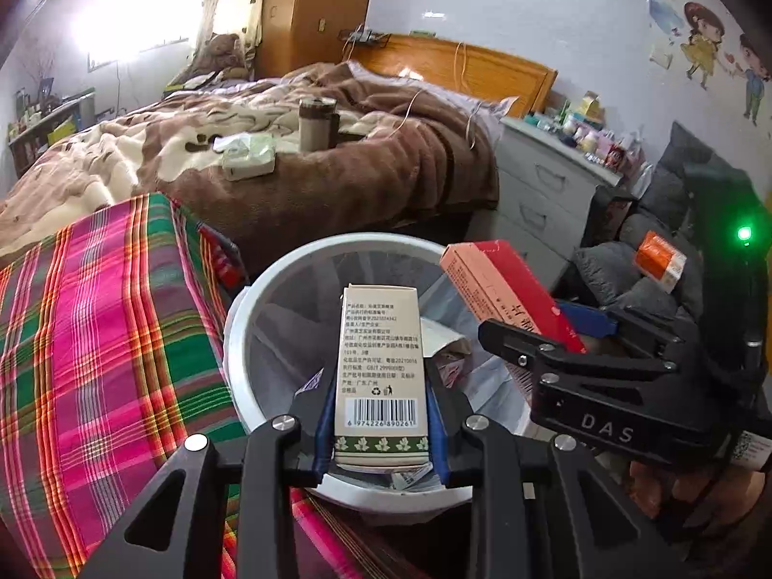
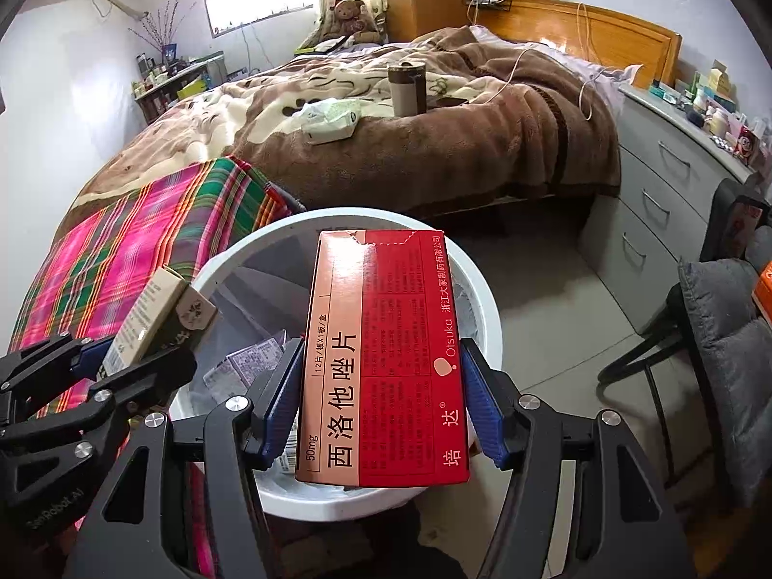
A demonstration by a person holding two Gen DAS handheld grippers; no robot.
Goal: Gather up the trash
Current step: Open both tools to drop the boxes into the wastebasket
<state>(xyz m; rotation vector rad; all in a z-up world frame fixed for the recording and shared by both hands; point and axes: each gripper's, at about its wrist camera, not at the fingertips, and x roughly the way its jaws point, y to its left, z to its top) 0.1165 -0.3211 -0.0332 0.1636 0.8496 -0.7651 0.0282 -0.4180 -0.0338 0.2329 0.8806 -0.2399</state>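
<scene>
**Left wrist and right wrist views: two boxes held over the bin**

Left wrist view shows the bed (image 1: 289, 135) filling the frame from 9 to 1 o'clock, a brown blanket over it, with a plaid cloth (image 1: 106, 318) draped at 8 o'clock. A grey chest of drawers (image 2: 675, 193) stands at 3 o'clock in the right wrist view. Below centre sits the white waste bin (image 1: 241, 352), lined with a clear bag and already holding scraps of paper and packaging.

Over the bin's opening, the left hand-held gripper (image 1: 381, 434) is clamped on a beige carton (image 1: 381, 362), barcode side facing the camera, the blue pads pressing both narrow sides. At 3 o'clock from it, the right hand-held gripper (image 2: 381, 415) is clamped on a red medicine box (image 2: 386, 352), held upright above the bin's near rim. The two boxes are near each other but apart.

On the bed, at 12 o'clock, stand a brown flask (image 1: 316, 123) and, just beside it, a pale tissue pack (image 1: 248, 157).
</scene>
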